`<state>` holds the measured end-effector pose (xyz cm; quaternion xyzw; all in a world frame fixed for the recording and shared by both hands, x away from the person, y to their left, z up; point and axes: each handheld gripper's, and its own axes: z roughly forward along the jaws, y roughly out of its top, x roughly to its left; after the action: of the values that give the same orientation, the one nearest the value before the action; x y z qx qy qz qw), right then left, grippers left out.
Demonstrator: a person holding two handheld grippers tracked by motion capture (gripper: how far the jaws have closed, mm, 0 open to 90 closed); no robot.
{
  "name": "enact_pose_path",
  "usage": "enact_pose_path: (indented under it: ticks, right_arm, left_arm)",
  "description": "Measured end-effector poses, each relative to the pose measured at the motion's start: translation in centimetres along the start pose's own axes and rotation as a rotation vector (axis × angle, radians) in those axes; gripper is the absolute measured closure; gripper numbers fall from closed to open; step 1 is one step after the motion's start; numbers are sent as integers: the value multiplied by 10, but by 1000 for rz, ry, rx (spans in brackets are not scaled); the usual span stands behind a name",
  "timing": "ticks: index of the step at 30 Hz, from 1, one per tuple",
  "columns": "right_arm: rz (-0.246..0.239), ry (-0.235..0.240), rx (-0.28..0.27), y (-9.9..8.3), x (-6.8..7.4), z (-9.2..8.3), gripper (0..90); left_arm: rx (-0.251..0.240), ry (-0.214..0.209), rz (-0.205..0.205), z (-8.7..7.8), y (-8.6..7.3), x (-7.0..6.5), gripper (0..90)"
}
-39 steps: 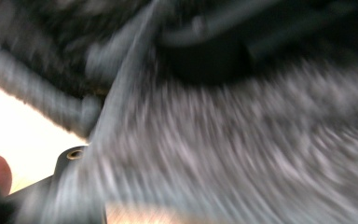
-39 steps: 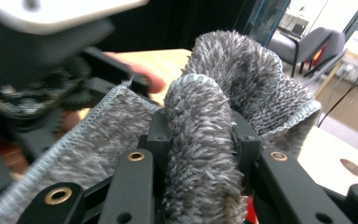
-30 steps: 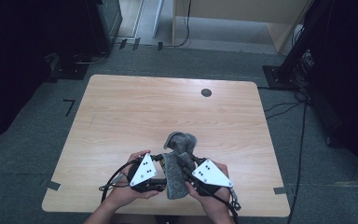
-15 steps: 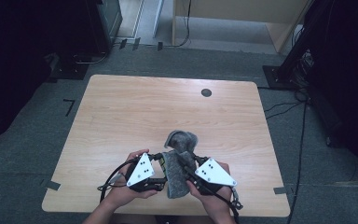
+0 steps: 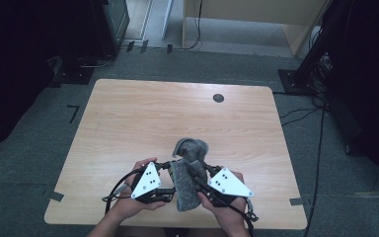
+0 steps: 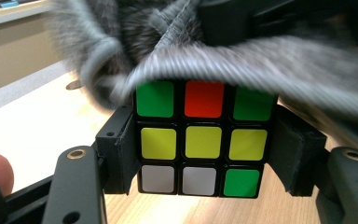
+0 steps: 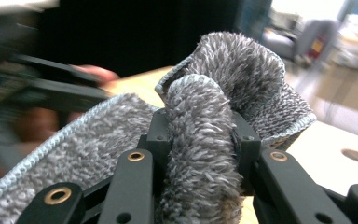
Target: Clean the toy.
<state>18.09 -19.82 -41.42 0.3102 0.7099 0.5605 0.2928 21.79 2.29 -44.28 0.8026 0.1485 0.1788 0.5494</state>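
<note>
No brand, label or writing can be read on anything here. The nearest thing to a marking is the face of the puzzle cube with coloured square stickers, seen in the left gripper view: green, red and green along the top row, three yellow in the middle, then white, white and green at the bottom.

The left hand-held gripper is clenched on that cube, its two black jaws pressing the cube's left and right sides. In the high view this hand-held gripper sits near the front edge of the light wooden table, held in the person's left hand, with its grey three-cornered plate facing up and a black cable looping off to the left.

The fluffy grey terry cloth lies between the two hand-held grippers, draped over the top of the cube. The right hand-held gripper grasps a rolled fold of this cloth between its jaws, the pile bulging up and down out of the grip, while the rest of the cloth rises in a curled flap behind. In the high view the right hand-held gripper points left toward the other one, carried by the right hand, whose forearm enters from the bottom edge.

A small dark round grommet sits in the far part of the table, well apart from the hands.
</note>
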Motion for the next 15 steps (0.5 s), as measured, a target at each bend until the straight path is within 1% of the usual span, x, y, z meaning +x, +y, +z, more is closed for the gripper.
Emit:
enact_pose_path:
  ticks: [1, 2, 4, 5, 7, 10, 12, 13, 14, 15]
  right_arm:
    - [-25, 15, -4, 1, 5, 1, 679]
    - [-40, 13, -1, 2, 9, 2, 680]
    - [-6, 18, -1, 1, 6, 2, 681]
    - [16, 9, -1, 0, 1, 3, 683]
    - [60, -35, 15, -5, -10, 3, 688]
    - [91, -79, 35, -8, -19, 2, 692]
    - [89, -81, 28, -7, -18, 1, 693]
    - [86, -77, 22, -5, -15, 0, 692]
    - [84, -60, 15, -4, -11, 0, 691]
    - [83, -32, 5, -2, -7, 0, 688]
  left_arm:
    - [3, -2, 6, 0, 0, -1, 343]
    - [3, -1, 8, 0, -1, -1, 343]
    - [-2, -1, 6, -1, 0, -1, 343]
    - [-4, -2, 8, -1, 0, -1, 343]
    - [-7, -1, 8, -2, 0, 0, 343]
    - [-19, -2, -3, -4, 1, 2, 343]
    - [-26, -8, -15, -5, 1, 3, 343]
    - [-23, -10, -17, -4, 1, 4, 343]
    - [-13, -21, -20, -3, 1, 4, 343]
    - [-3, -21, -13, -2, 0, 2, 343]
